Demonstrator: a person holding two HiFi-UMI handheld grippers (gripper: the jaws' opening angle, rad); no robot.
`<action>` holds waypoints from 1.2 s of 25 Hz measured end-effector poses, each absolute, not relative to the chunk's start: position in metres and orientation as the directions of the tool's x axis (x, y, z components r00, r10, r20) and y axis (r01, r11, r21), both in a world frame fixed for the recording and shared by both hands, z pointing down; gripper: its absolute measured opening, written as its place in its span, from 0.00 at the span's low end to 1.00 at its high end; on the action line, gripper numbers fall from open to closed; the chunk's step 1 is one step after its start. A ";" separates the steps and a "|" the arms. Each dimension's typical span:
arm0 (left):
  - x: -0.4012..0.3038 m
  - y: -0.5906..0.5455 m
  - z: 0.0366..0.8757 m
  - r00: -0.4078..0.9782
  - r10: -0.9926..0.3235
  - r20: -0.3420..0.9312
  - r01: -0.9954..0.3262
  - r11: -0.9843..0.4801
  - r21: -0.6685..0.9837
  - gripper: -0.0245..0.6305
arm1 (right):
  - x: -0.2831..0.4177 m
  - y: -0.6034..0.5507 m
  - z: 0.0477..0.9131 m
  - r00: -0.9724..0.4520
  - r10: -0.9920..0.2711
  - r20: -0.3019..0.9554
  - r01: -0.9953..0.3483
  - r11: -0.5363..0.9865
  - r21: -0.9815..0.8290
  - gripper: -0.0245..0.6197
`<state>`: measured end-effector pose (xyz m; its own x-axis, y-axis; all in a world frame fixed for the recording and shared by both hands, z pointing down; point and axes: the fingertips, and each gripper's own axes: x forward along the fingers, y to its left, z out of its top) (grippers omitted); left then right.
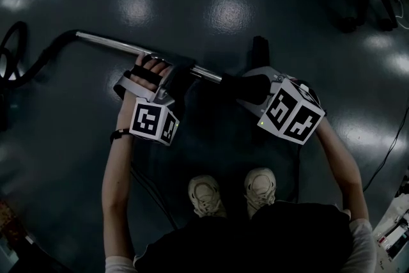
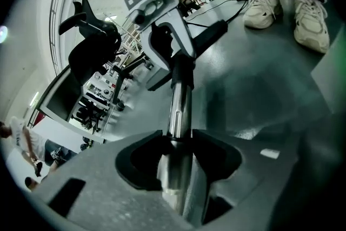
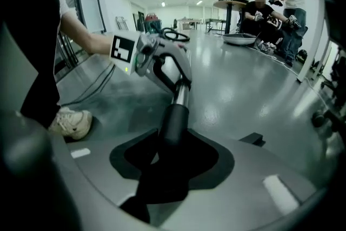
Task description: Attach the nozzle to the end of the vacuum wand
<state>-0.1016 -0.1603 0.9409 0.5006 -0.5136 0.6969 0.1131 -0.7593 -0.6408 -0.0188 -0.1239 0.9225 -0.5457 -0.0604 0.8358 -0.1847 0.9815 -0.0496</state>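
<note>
Left gripper (image 1: 172, 73) is clenched on the chrome vacuum wand (image 1: 121, 45), and the tube runs straight out ahead between its jaws. Right gripper (image 1: 250, 87) grasps the black nozzle (image 3: 172, 126). Just ahead of its jaws the nozzle meets the wand end in line; can't tell if seated. Black hose (image 1: 38, 64) joins the wand's far end beyond left gripper. Sneakers (image 1: 204, 195) are behind both.

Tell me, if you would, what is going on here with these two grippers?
A person standing over a dark floor is fitting a vacuum together with a gripper in each hand. The left gripper is clamped on the metal wand, which leads to a black hose. The right gripper holds the black nozzle, whose sleeve sits over the wand's free end. Whether it is pushed fully home cannot be told.
</note>
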 end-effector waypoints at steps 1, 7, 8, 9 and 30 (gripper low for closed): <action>-0.102 -0.160 0.942 0.499 -0.511 0.700 0.114 -0.762 -0.638 0.30 | -0.022 -0.125 0.921 -0.548 -0.052 0.835 -0.185 0.981 -0.061 0.31; -0.103 -0.159 0.943 0.499 -0.501 0.707 0.081 -0.786 -0.613 0.30 | -0.033 -0.125 0.924 -0.621 -0.003 0.784 -0.202 0.967 -0.156 0.31; -0.101 -0.159 0.942 0.501 -0.502 0.705 0.081 -0.784 -0.615 0.30 | -0.036 -0.126 0.922 -0.608 -0.033 0.793 -0.215 0.969 -0.124 0.31; -0.100 -0.160 0.942 0.499 -0.504 0.705 0.079 -0.783 -0.617 0.30 | -0.037 -0.128 0.922 -0.566 -0.085 0.820 -0.215 0.976 -0.047 0.31; -0.082 -0.200 0.808 0.622 -0.781 0.059 -0.780 -0.625 -0.046 0.04 | -0.032 -0.205 0.841 -0.741 -0.465 0.485 -0.593 0.792 -0.147 0.05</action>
